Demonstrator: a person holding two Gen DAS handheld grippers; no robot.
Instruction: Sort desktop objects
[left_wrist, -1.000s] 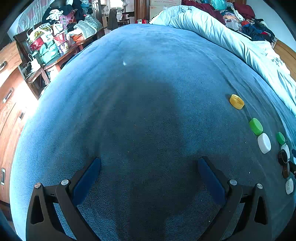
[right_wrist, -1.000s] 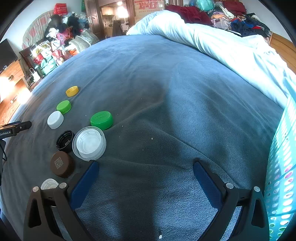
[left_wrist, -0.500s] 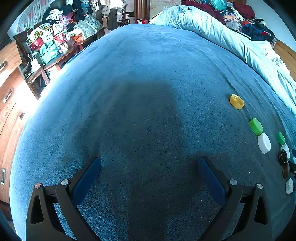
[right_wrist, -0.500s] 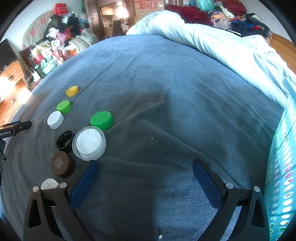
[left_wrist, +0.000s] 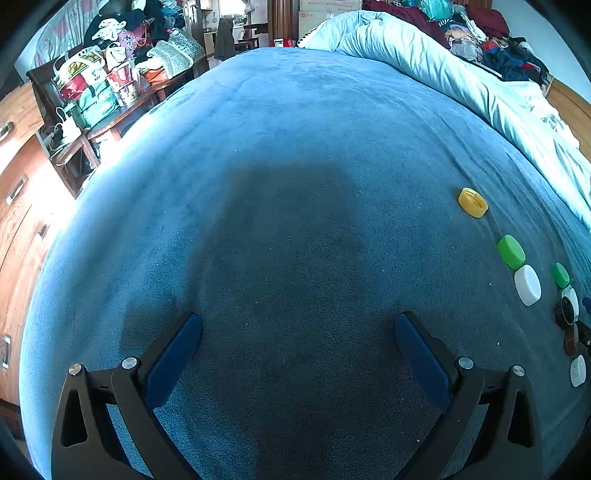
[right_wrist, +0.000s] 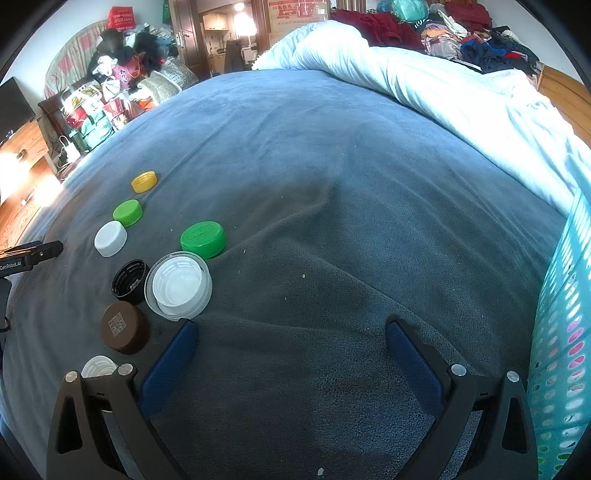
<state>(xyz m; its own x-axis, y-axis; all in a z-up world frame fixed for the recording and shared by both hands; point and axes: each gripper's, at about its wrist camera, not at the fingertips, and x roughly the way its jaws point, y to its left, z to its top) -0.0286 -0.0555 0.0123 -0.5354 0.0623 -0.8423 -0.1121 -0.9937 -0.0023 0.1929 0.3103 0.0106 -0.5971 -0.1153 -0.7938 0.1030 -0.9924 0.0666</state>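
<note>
- Cluttered bedroom; blue blanket (right_wrist: 332, 184) on the bed carries everything.
- Bottle caps (right_wrist: 177, 282) clustered near blanket's left edge; basket (right_wrist: 561, 332) at right edge.
- Left gripper (left_wrist: 297, 332) and right gripper (right_wrist: 291, 338): jaws spread, empty.
- Caps likely light, rigid, slick; pinch across rim.

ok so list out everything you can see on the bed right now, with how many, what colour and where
yellow cap: 1, yellow, farthest in the row of caps
small green cap: 1, green, just nearer than the yellow one
white cap: 1, white, beside the small green cap
large green cap: 1, green, right of the white cap
black cap: 1, black, open side up, touching the clear lid
clear lid: 1, translucent white, by the right gripper's left finger
brown cap: 1, brown, printed code on top
ribbed white cap: 1, white, partly hidden behind the right gripper
blanket: 1, blue, under everything
basket: 1, turquoise, right edge
quilt: 1, pale blue, far side
left gripper: fingers open, empty
right gripper: fingers open, empty
</note>
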